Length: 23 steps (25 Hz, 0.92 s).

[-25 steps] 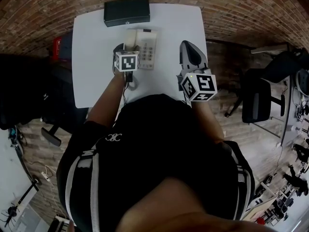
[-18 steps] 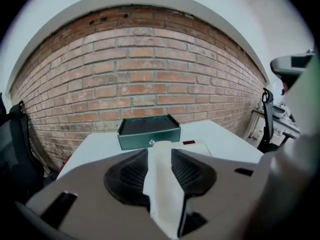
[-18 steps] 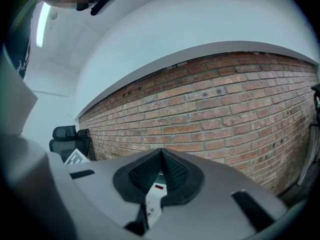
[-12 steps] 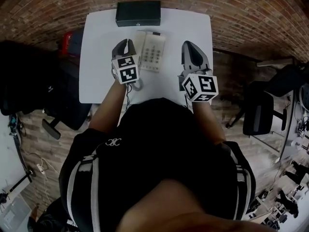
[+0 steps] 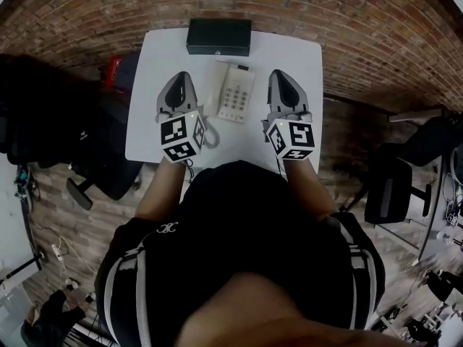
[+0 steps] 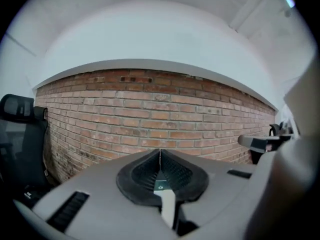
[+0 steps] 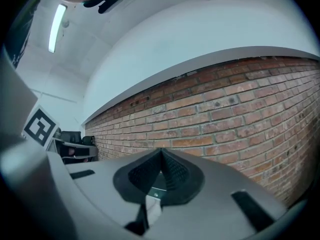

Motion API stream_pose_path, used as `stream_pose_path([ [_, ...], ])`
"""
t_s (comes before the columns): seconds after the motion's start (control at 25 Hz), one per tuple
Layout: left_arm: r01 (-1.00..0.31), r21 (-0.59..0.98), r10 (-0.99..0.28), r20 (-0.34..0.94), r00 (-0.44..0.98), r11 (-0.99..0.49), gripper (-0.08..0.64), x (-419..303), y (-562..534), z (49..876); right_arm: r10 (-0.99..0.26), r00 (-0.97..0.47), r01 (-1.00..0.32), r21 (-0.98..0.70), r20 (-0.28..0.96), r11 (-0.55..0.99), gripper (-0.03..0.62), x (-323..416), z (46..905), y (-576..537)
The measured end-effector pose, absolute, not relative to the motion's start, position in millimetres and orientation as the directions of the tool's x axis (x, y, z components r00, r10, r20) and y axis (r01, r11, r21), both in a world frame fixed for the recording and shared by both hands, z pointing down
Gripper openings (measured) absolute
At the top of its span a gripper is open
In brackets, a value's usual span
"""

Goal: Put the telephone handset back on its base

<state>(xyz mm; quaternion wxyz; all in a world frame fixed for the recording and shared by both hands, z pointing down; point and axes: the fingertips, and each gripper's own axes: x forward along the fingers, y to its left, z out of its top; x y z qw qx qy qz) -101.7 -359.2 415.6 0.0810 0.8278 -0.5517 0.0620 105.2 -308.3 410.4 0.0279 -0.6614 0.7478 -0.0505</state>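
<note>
Head view: handset [image 5: 218,85] looks seated on base [image 5: 237,96]; left gripper [image 5: 181,78] and right gripper [image 5: 279,74] jaws closed, empty; withdraw without snagging cord [image 5: 210,134].

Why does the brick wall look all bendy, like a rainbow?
Left gripper view: the wide lens bows the brick wall into an arch, corners black. Right gripper view: same bend, plus a glaring ceiling light. Head view: the white table has curved edges too.

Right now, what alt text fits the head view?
From above, a person holds a shut left gripper and shut right gripper either side of a telephone, its handset cradled, on a white table. A black box sits behind.
</note>
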Motion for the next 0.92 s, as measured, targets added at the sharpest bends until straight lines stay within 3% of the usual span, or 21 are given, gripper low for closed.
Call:
stream_pose_path([
  [0.2,-0.912,-0.004,-0.898,0.180,0.402,-0.409,0.005,-102,-346,411,-0.988,-0.151,-0.984,-0.103,0.016,0.148,-0.002,98,408,-312],
  [0.92,-0.894,0.027,-0.871,0.216,0.442,-0.447,0.005,-95,-349,418,-0.989,-0.148,-0.984,-0.105,0.028,0.144,-0.002,94,409,-308],
])
